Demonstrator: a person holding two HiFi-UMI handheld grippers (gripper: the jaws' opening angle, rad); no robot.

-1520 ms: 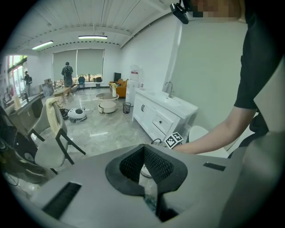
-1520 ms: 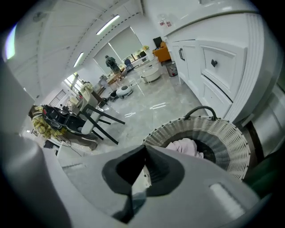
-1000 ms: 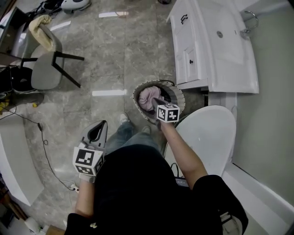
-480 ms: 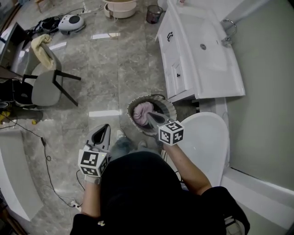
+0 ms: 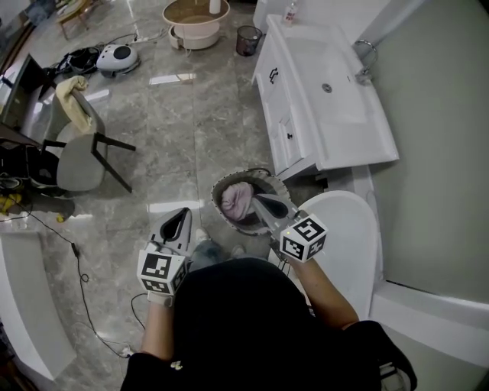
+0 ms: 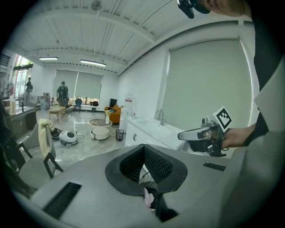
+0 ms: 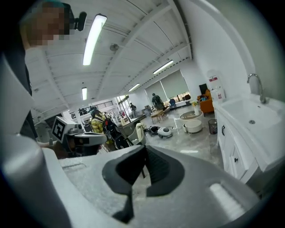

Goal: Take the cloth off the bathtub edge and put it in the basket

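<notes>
Two grippers are counted, the left gripper (image 5: 182, 218) and the right gripper (image 5: 260, 202). One basket (image 5: 217, 191) is seen. Two cloths are counted: one pink cloth (image 5: 237, 200) in the basket and one yellowish cloth (image 5: 74, 103) draped over the single chair (image 5: 72, 160). One toilet (image 5: 351, 237), one washstand (image 5: 328, 99) with one tap (image 5: 365, 65), one waste bin (image 5: 247, 40) and one round tub (image 5: 195, 15) are counted.

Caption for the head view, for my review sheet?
Pink cloth lies in the basket by the toilet; right gripper, shut, points at it, left gripper held aside.
</notes>
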